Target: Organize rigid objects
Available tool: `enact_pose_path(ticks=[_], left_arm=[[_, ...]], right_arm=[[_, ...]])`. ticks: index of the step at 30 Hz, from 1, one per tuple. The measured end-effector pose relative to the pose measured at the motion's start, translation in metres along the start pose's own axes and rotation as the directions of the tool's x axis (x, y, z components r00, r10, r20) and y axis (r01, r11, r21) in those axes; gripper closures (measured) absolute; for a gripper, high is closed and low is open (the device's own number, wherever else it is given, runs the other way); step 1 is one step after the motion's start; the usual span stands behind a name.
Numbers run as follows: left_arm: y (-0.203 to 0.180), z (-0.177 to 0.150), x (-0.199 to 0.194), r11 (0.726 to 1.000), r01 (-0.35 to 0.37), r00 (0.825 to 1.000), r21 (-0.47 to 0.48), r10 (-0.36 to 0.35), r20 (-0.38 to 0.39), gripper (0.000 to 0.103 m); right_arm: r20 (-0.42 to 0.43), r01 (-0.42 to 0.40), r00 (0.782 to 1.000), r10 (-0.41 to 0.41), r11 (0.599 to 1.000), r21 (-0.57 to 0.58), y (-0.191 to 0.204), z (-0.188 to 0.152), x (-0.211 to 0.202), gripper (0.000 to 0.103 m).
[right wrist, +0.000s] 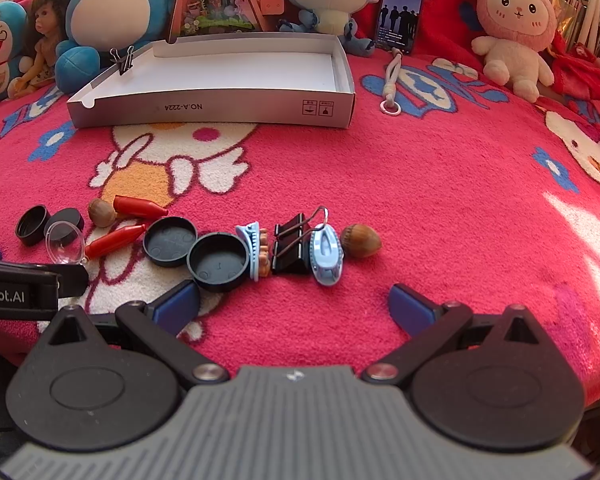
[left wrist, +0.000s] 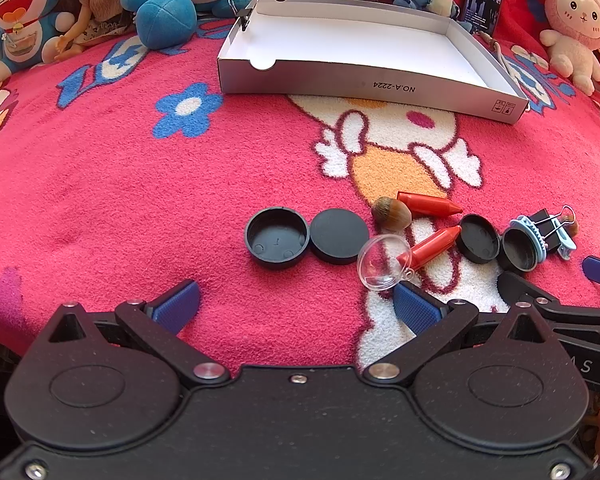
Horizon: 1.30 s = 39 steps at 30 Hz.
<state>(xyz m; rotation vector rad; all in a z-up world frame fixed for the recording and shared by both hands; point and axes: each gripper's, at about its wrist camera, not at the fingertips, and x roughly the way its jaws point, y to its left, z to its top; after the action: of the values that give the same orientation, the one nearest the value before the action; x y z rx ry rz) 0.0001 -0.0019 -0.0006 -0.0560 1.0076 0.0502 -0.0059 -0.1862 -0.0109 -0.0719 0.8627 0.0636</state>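
Small objects lie in a row on the pink blanket. In the left wrist view: two black caps (left wrist: 277,237) (left wrist: 339,235), a clear dome (left wrist: 382,263), two red crayons (left wrist: 428,202) (left wrist: 430,246), an acorn (left wrist: 391,214). In the right wrist view: two black caps (right wrist: 170,241) (right wrist: 218,261), blue hair clips (right wrist: 326,254), a black binder clip (right wrist: 292,248), an acorn (right wrist: 361,240). My left gripper (left wrist: 296,308) is open and empty just short of the caps. My right gripper (right wrist: 294,306) is open and empty in front of the binder clip. An empty white box (left wrist: 364,52) stands behind.
Plush toys, a doll (right wrist: 44,40) and a phone (right wrist: 398,12) line the back edge. A binder clip (right wrist: 123,58) grips the box's left wall. A cord with a ring (right wrist: 391,84) lies right of the box. Bare blanket (right wrist: 460,220) spreads to the right.
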Motion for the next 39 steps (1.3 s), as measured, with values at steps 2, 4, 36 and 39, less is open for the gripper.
enact_pose_path(ticks=[2, 4, 36, 39], left_arm=[[0.000, 0.000, 0.000, 1.000, 0.000, 1.000, 0.000, 0.000, 0.000, 0.000], [0.000, 0.000, 0.000, 1.000, 0.000, 1.000, 0.000, 0.000, -0.001, 0.000], [0.002, -0.002, -0.001, 1.000, 0.000, 1.000, 0.007, 0.000, 0.008, 0.000], [0.002, -0.003, -0.001, 1.000, -0.001, 1.000, 0.012, 0.001, 0.008, 0.000]], right_arm=[[0.000, 0.000, 1.000, 0.000, 1.000, 0.000, 0.000, 0.000, 0.000, 0.000], [-0.001, 0.000, 1.000, 0.000, 1.000, 0.000, 0.000, 0.000, 0.000, 0.000], [0.005, -0.001, 1.000, 0.001, 1.000, 0.001, 0.000, -0.002, -0.003, 0.000], [0.016, -0.001, 1.000, 0.001, 1.000, 0.001, -0.004, -0.002, 0.001, 0.000]])
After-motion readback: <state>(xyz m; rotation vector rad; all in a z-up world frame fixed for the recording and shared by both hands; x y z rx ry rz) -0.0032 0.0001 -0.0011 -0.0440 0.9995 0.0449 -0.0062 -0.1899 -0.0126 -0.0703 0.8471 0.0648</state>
